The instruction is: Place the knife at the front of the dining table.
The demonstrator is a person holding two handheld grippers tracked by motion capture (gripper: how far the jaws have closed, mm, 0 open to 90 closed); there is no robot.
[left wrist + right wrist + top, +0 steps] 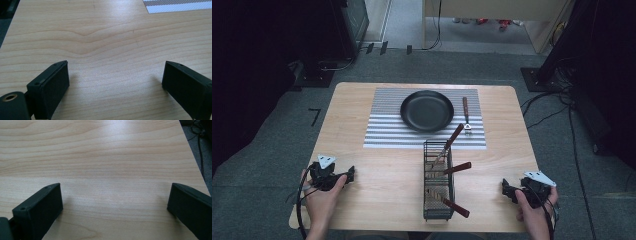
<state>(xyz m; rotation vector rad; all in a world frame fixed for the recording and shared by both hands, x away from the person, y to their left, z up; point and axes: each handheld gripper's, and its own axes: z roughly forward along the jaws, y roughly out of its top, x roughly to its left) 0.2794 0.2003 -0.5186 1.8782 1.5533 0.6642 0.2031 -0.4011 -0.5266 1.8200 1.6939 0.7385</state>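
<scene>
A black wire cutlery basket (pixel 438 181) stands on the wooden table (pixel 377 190) in front of a striped placemat (pixel 384 125). Three wooden-handled utensils (pixel 454 137) stick out of its right side. A round black plate (pixel 427 110) sits on the mat, and a wooden-handled fork (pixel 466 115) lies just right of it. At the near left, my left gripper (pixel 332 170) (pixel 116 72) rests low over bare wood, open, nothing between its jaws. My right gripper (pixel 529 188) (pixel 115 195) sits at the near right corner, also open and holding nothing.
The table's right edge (pixel 192 157) runs close beside my right gripper, with grey floor and cables (pixel 562 107) beyond. A corner of the placemat (pixel 177 5) lies far ahead and right of my left gripper. Dark equipment stands around the table.
</scene>
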